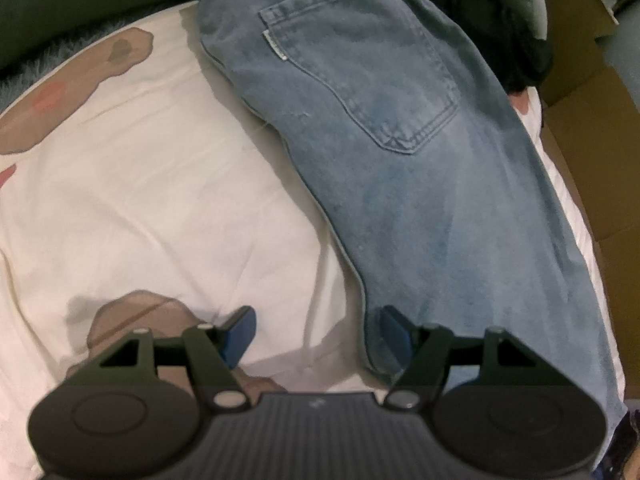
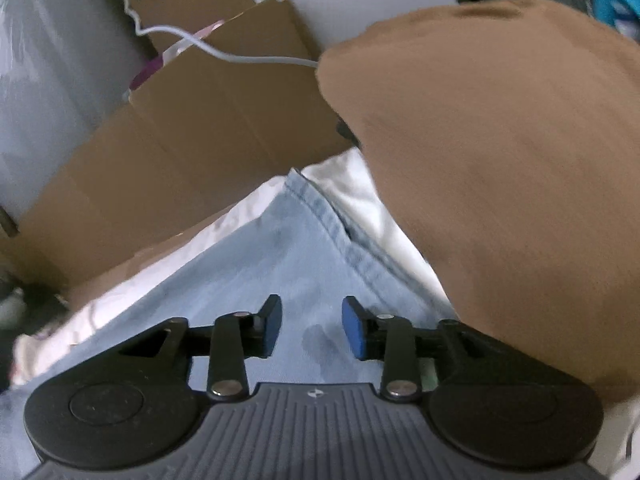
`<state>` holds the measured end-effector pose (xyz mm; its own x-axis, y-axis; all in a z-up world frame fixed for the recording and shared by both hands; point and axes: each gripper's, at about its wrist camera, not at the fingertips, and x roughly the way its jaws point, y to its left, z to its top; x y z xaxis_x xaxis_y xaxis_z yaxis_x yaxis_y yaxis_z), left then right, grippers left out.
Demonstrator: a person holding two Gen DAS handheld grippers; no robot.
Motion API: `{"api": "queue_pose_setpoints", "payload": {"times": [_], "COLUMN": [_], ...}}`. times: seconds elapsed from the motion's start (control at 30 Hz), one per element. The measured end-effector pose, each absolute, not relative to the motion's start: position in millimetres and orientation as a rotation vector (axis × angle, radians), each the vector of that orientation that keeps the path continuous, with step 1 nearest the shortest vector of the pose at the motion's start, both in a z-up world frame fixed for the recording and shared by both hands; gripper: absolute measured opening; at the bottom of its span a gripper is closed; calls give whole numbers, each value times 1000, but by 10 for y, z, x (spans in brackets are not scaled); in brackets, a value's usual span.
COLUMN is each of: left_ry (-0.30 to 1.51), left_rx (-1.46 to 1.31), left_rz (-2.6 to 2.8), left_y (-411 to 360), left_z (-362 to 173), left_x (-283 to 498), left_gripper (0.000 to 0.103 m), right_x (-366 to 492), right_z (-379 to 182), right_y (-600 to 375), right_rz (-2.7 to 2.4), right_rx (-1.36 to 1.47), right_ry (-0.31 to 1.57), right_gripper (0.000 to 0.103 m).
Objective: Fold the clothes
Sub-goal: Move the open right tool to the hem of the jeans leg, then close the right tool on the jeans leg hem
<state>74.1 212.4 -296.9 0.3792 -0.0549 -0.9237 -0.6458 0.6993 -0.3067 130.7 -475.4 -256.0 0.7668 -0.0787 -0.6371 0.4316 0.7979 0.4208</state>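
A pair of light blue jeans (image 1: 400, 140) lies folded lengthwise on a white sheet (image 1: 160, 200), back pocket (image 1: 360, 80) facing up. My left gripper (image 1: 318, 334) stands open at the near left edge of the jeans, its right pad over the denim edge and its left pad over the sheet. In the right wrist view, my right gripper (image 2: 311, 330) is open just above the jeans (image 2: 280, 248), close to the hem (image 2: 340, 228). Nothing is held between either pair of pads.
The sheet carries brown and pink printed patches (image 1: 80, 76). A brown cushion or garment (image 2: 500, 168) bulges at the right. Cardboard boxes (image 2: 180, 152) stand beside the bed, with a white cable (image 2: 240, 56) across them. Dark clothing (image 1: 516, 56) lies behind the jeans.
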Motion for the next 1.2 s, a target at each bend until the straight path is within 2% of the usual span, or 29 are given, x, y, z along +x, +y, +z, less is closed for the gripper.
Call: {"api": "queue_pose_setpoints", "payload": {"times": [0.1, 0.5, 0.87, 1.03, 1.07, 1.2], "left_ry": [1136, 1128, 1119, 1113, 1110, 1110], "left_rx": [-736, -748, -792, -828, -841, -873], "left_rz": [415, 410, 339, 269, 265, 268], "left_y": [2085, 2146, 2084, 2032, 2032, 2039], "left_z": [-2982, -2957, -2979, -3029, -3047, -3123], "left_x": [732, 656, 683, 740, 751, 757], "left_gripper": [71, 71, 71, 72, 72, 74], "right_x": [1129, 888, 1075, 1069, 1062, 1047], "right_z": [-2548, -2798, -2974, -3052, -3075, -3147], "right_y": [-4724, -4659, -4552, -4651, -4664, -4729], "right_rz": [-277, -282, -230, -273, -280, -292], "right_rx": [629, 786, 913, 1014, 1033, 1089], "right_ry": [638, 691, 681, 644, 639, 638], "right_gripper": [54, 54, 54, 49, 45, 14]}}
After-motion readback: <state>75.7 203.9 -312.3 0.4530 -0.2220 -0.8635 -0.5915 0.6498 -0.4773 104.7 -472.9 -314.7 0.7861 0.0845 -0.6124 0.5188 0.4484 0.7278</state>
